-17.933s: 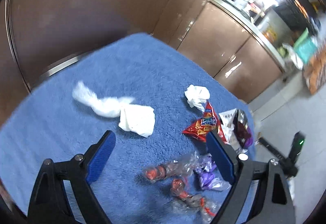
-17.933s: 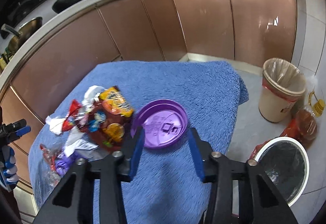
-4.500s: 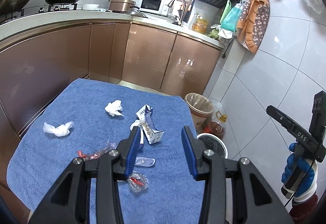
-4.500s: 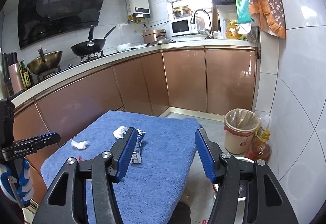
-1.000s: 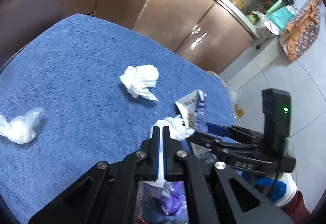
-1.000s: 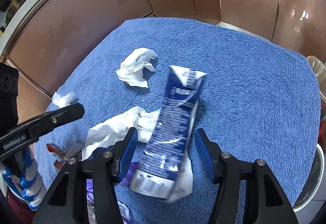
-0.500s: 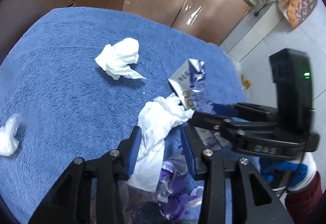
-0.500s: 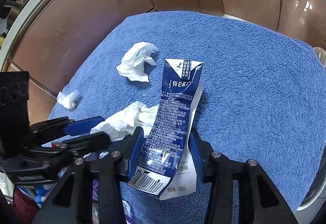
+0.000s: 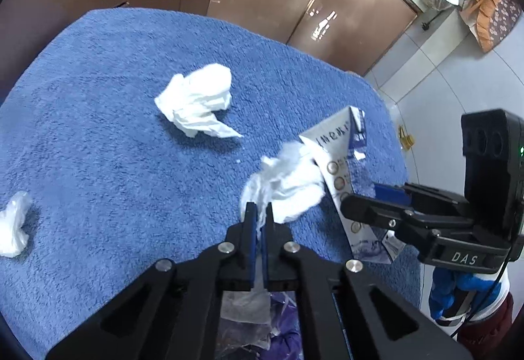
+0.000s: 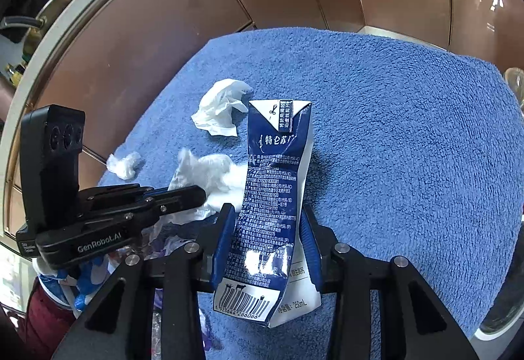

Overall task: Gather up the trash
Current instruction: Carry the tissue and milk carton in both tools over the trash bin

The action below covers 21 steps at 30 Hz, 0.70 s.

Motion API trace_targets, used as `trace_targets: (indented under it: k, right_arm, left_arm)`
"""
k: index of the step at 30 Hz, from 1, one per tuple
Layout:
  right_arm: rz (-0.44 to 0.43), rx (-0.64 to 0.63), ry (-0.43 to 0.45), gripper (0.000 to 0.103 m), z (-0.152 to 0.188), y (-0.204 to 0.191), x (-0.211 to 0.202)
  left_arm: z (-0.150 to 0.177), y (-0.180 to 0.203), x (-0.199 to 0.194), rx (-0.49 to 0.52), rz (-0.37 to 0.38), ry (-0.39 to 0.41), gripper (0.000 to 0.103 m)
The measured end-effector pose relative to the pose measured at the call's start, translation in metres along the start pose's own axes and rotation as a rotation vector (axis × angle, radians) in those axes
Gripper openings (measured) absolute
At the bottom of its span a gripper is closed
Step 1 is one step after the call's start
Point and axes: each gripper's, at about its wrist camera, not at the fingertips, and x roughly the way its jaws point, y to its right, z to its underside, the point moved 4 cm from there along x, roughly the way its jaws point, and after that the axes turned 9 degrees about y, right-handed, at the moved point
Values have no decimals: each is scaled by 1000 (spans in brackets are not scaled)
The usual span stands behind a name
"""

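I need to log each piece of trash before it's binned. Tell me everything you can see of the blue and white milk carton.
The milk carton is a slim blue and white paperboard box, creased and partly flattened, with white Chinese print, a scissors mark on its folded top flap and a barcode at its base. It lies lengthwise between the blue pads of the right tool, which press on its sides over the blue towel. A crumpled white tissue, pinched by the left tool, touches its left side.
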Motion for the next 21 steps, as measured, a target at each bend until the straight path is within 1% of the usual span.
trace_targets:
  k: [4,12,16,21]
  right_arm:
    - [-22,10,33,39,-1,-4,-9]
    - [-74,22,127,39,-5,-12,-49]
    - [-82,33,177,39,-5,-7,-74]
    - [-56,82,252,39,3,25,-118]
  left_arm:
    - [-7,5,-15,1,-11,37,2]
    - [-17,29,-47,24,-22,90,2]
    - [-19,53,-57,52,-6,99,2]
    - [-21,105,-51,99,45,87,2]
